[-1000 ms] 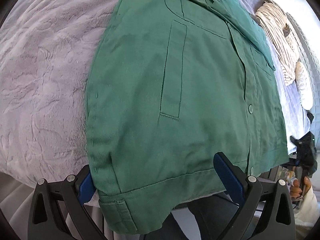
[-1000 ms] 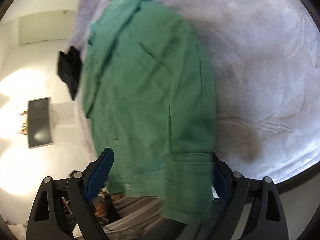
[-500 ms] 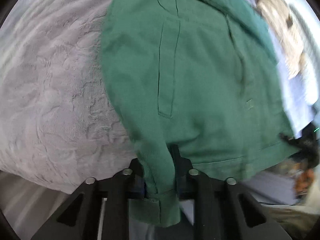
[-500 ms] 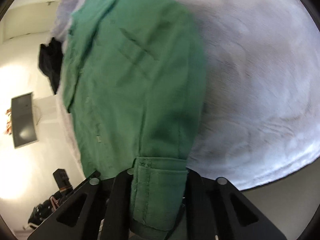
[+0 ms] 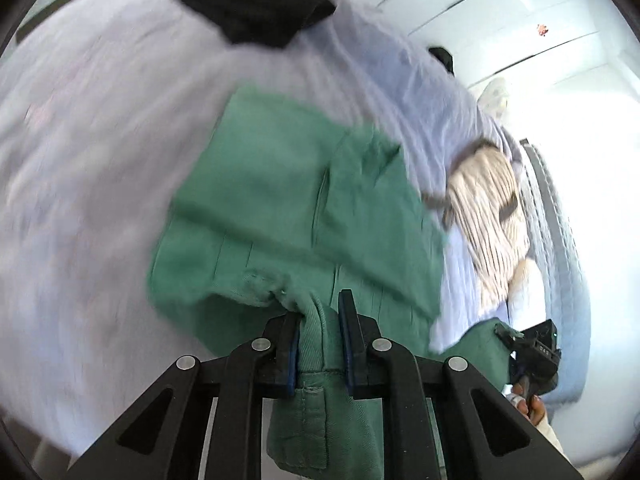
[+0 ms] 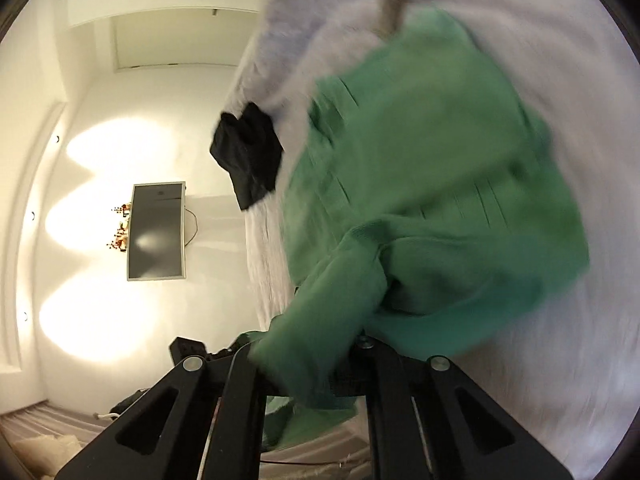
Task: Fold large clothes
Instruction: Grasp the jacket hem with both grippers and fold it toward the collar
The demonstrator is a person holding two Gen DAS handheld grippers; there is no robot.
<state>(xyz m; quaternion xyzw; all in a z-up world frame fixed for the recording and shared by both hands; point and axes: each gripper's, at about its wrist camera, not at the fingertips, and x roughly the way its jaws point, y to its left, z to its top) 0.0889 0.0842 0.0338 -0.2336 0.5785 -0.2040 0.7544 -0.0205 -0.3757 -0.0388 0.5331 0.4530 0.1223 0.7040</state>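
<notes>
L-wrist view, L to R: pale lilac bed cover [image 5: 92, 184] fills the left side, blurred. Black garment [image 5: 248, 0] lies at the far edge of the bed. Green jacket [image 5: 288, 208] lies mid-bed, doubled over: hem end is lifted off the bed and drawn over the body. Long axis runs from the near hem toward the far collar end, i.e. bottom to top of frame, tilted slightly right. Fabric is plain mid-green twill w/ stitched seams and a ribbed hem band; surface creased, one fold line crossing it left-to-right. Left tool [image 5: 319, 344] is clenched on the hem band; blue pads press the fabric from both sides, a flap hanging below the tool. Its jaws have just been closing. Cream striped garment [image 5: 484, 216] lies right of the jacket, near the bed's edge. Right tool [image 5: 532, 348] shows at far right, gripping the other hem corner; a hand [image 5: 534, 402] holds it. R-wrist view, L to R: white wall w/ wall-mounted screen [image 6: 156, 232]; black garment [image 6: 248, 156] hangs over the bed edge; jacket [image 6: 440, 160] occupies centre-right on the bed cover [image 6: 592, 340], long axis bottom to top, tilted left. Right tool [image 6: 316, 376] is clamped on bunched green hem fabric, which covers the pads; its jaws have just been closing. Heavy motion blur.
</notes>
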